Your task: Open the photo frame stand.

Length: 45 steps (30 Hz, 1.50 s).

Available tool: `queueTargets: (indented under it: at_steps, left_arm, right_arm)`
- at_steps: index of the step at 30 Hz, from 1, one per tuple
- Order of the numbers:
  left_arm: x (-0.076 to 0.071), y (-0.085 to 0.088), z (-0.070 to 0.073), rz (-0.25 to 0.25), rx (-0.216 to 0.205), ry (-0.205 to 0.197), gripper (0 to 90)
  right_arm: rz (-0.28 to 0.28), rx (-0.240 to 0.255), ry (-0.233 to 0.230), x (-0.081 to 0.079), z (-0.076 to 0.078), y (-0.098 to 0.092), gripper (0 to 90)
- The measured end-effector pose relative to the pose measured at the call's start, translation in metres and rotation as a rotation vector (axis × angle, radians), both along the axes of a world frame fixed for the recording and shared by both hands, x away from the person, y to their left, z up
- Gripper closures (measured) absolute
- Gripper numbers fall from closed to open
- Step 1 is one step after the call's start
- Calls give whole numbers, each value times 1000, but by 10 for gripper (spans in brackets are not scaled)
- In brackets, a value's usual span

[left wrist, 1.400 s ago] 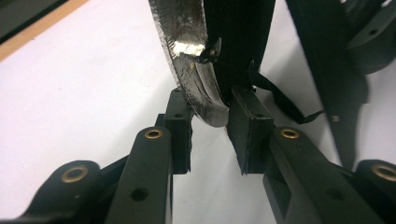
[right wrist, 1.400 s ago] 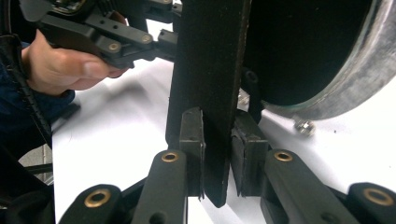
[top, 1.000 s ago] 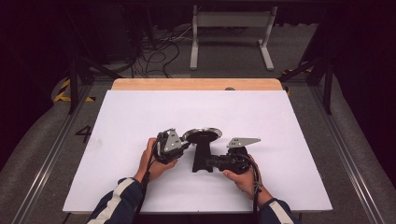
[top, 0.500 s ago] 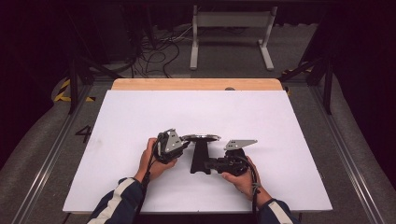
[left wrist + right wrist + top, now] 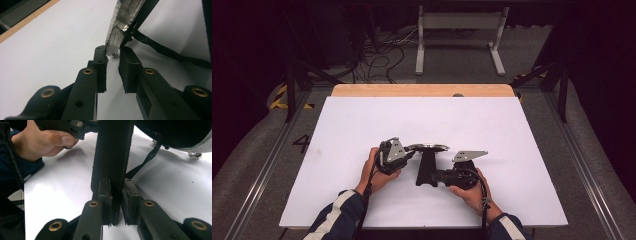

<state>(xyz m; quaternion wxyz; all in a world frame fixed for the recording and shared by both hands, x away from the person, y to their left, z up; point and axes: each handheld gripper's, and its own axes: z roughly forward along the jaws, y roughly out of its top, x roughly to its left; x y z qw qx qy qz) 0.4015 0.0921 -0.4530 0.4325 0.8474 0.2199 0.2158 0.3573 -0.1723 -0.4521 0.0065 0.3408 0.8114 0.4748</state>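
A small pan [image 5: 428, 148] with a silvery rim and a long black handle [image 5: 426, 172] is held just above the white table between both hands. My left gripper [image 5: 412, 151] is shut on the pan's rim [image 5: 117, 37], which sits between its pad tips [image 5: 113, 56]. My right gripper [image 5: 437, 176] is shut on the end of the handle [image 5: 112, 157], with the pads [image 5: 116, 192] pressed on both sides. A thin black strap [image 5: 147, 157] hangs from the handle toward the pan's dark underside [image 5: 175, 132]. The other hand [image 5: 45, 142] shows at upper left in the right gripper view.
The white table sheet [image 5: 512, 150] stretches wide on all sides of the hands. A wooden strip [image 5: 422, 90] borders its far edge. Beyond it, a grey metal stand [image 5: 459, 30] and loose cables [image 5: 382, 55] lie on the dark floor.
The pan's round part looks flatter, more edge-on, than a second ago. Both hands and grippers have kept their places.
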Motion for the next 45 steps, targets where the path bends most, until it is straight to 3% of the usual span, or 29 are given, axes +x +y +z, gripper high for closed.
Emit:
queueTargets:
  at_steps: [5, 15, 19, 22, 24, 27, 30, 33, 34, 35, 37, 41, 45]
  left_arm:
    - [-2, 6, 1, -6, -57, 26, 752]
    - [-4, 9, 3, -26, -41, 7, 749]
    - [-5, 13, 3, -34, -38, 14, 751]
    - [-5, 18, 5, -34, -36, 8, 739]
    - [-5, 21, 6, -31, -34, 5, 742]
    - [-4, 28, 8, -30, -64, 4, 744]
    - [-3, 32, 9, -22, -69, 3, 727]
    - [-3, 36, 11, -50, -89, 9, 665]
    - [-3, 36, 11, -50, -89, 9, 624]
    - [-3, 36, 12, -77, -100, 29, 624]
    - [-6, 36, 16, -74, -96, 18, 524]
    - [-5, 33, 18, -51, -107, 10, 428]
    - [-3, 26, 19, -69, -111, 12, 407]
  right_arm:
    - [-10, -4, -13, -2, 0, 0, 788]
    - [-11, -11, -19, -2, 0, 0, 788]
    - [-17, -40, -30, -5, 2, 1, 782]
    - [-27, -88, -71, -12, 8, -2, 764]
    - [-28, -90, -82, -13, 10, -4, 765]
    - [-43, -89, -113, -18, 18, -12, 833]
    - [-51, -99, -154, -22, 23, -15, 893]
    - [-64, -117, -212, -28, 29, -12, 900]
    - [-64, -117, -212, -28, 29, -12, 900]
    - [-63, -124, -229, -30, 30, -10, 900]
    - [-55, -146, -273, -36, 33, -4, 900]
    - [-54, -145, -286, -38, 33, 0, 900]
    - [-48, -136, -285, -40, 33, 4, 900]
